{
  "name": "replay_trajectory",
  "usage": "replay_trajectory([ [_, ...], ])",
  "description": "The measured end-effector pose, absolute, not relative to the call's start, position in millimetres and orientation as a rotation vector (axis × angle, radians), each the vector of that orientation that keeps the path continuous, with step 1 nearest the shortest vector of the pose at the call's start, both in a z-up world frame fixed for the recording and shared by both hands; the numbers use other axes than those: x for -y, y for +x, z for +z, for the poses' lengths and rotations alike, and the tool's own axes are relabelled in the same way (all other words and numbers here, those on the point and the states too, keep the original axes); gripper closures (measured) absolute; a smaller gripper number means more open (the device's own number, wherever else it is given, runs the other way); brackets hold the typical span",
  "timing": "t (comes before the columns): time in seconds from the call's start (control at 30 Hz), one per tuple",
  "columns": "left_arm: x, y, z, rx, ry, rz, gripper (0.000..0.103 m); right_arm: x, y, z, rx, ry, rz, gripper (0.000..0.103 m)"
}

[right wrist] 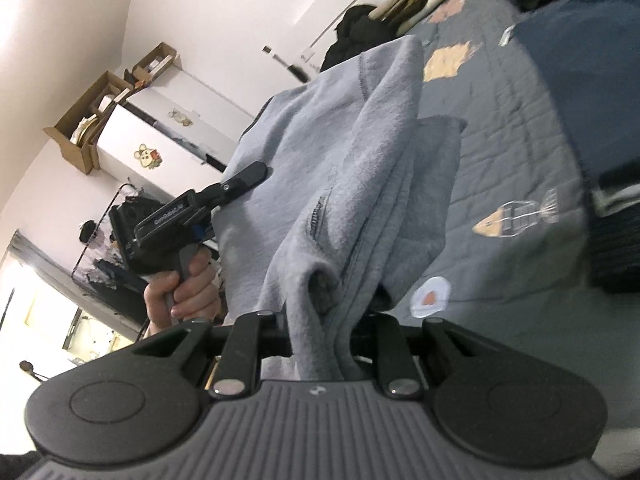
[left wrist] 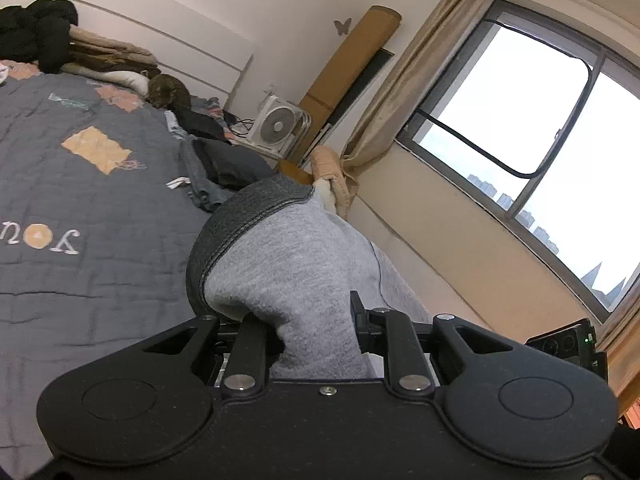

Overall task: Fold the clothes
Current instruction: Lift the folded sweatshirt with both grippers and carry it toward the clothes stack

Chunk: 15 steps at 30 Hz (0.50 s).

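Your left tongs (right wrist: pixel 256 170) and right tongs (right wrist: pixel 320 344) each clamped the grey sweatshirt (right wrist: pixel 340 168), stretched between them above the bed (right wrist: pixel 500 140).

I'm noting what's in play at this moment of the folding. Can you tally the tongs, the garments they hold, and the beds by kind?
Tongs: 2, the left tongs and the right tongs, each shut on cloth
Grey sweatshirt held up between them: 1
Bed with a grey quilt: 1
Total: 4
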<state>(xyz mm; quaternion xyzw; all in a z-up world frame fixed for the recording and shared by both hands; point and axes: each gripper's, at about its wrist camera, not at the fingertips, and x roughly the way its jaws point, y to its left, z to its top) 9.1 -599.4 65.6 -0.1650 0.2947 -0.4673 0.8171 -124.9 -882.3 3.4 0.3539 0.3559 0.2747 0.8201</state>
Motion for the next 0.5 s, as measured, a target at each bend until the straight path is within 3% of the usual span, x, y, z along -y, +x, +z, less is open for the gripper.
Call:
replay_trajectory([
  [0.5, 702, 11, 57, -0.630, -0.358, -1.040, 0.084, 976, -143, -11, -0.710, 0.797, 0.495, 0.085],
])
